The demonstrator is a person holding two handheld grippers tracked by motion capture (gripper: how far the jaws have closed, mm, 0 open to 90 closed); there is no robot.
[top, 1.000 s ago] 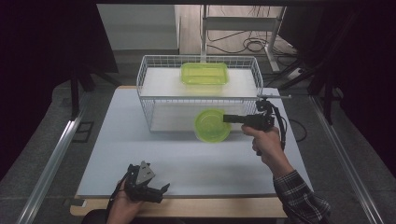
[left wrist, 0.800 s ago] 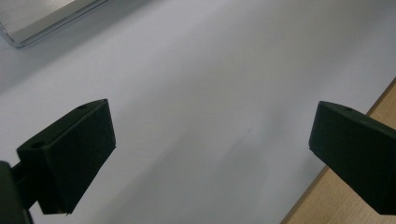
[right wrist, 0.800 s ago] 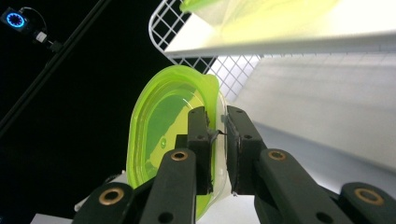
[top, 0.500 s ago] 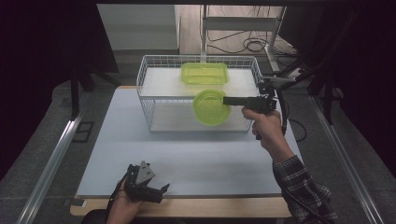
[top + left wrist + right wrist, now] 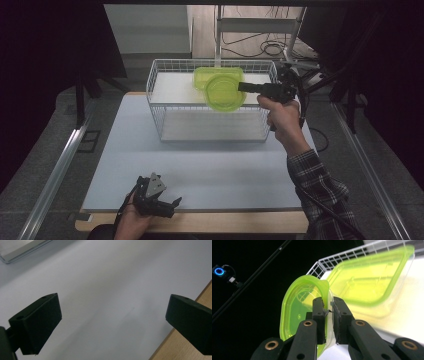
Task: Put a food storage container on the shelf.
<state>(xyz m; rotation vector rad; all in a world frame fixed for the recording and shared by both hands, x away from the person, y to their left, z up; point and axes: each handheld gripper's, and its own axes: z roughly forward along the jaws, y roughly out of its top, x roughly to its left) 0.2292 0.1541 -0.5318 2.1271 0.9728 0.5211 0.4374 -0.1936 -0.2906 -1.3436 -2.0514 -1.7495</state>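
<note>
Two grippers are at work, and only one has changed place since the earlier high views. At the near left edge of the table [image 5: 125,150], the left gripper [image 5: 170,206] lies low in the person's hand just as before; its jaws stand wide apart in the left gripper view, with nothing between them but the pale table top and a strip of wooden edge.

Farther along, the white wire basket [image 5: 155,107] stands at the far middle of the table, with a rectangular green container [image 5: 205,76] inside it at the back.

Over on the right, the right gripper [image 5: 241,86] is clamped narrow on the rim of a round green container [image 5: 222,95]. The right gripper view shows its pads [image 5: 319,312] pinching the thin plastic wall of this container [image 5: 297,312], which is tipped on edge. A second ago that container hung low, in front of the basket's near wall; now it has risen and gone farther back, so it sits above the basket's top rim, overlapping the rectangular container [image 5: 372,280] in the high view.
</note>
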